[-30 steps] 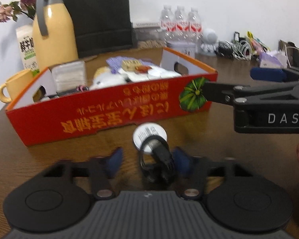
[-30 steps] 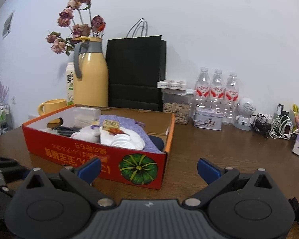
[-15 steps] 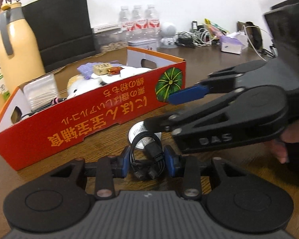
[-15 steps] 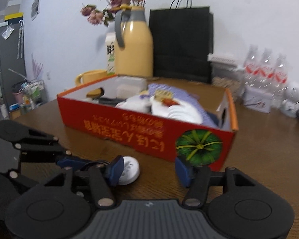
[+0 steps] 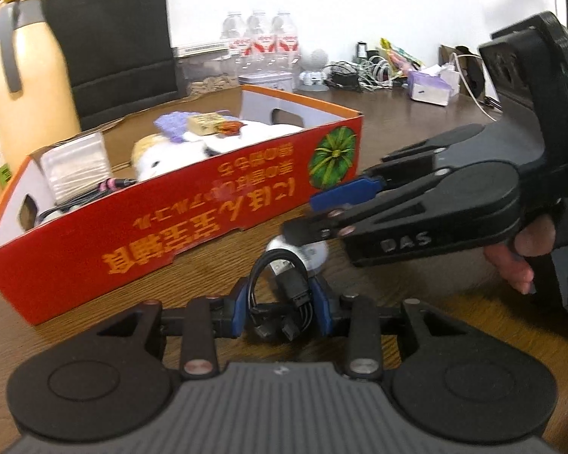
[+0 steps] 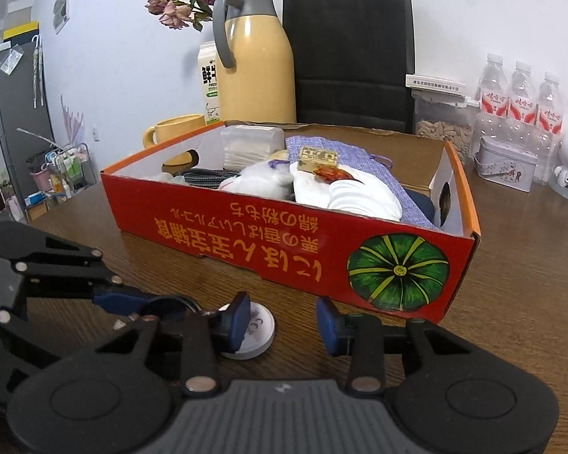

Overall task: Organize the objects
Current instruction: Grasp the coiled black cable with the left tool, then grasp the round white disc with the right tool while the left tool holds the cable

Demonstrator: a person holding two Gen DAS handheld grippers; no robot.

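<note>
My left gripper (image 5: 280,306) is shut on a coiled black USB cable (image 5: 284,283), low over the brown table in front of the red cardboard box (image 5: 170,227). A white round disc (image 5: 310,253) lies on the table just beyond the cable. In the left wrist view my right gripper (image 5: 322,213) reaches in from the right, its lower finger over the disc. In the right wrist view the right gripper (image 6: 284,323) is closing with only bare table between its pads. The disc (image 6: 259,331) sits partly behind the left pad. The box (image 6: 284,242) holds cloths, a cable and small packs.
Behind the box stand a yellow jug (image 6: 253,60), a black paper bag (image 6: 352,56), a yellow mug (image 6: 174,130) and a milk carton (image 6: 208,79). Water bottles (image 6: 518,102), a tin (image 6: 505,164) and tangled cables (image 5: 359,72) line the back right. A hand (image 5: 518,257) holds the right gripper.
The left pads closed onto the black cable and the view swung. The right gripper came in lower beside the white disc, and its jaws narrowed from wide apart.
</note>
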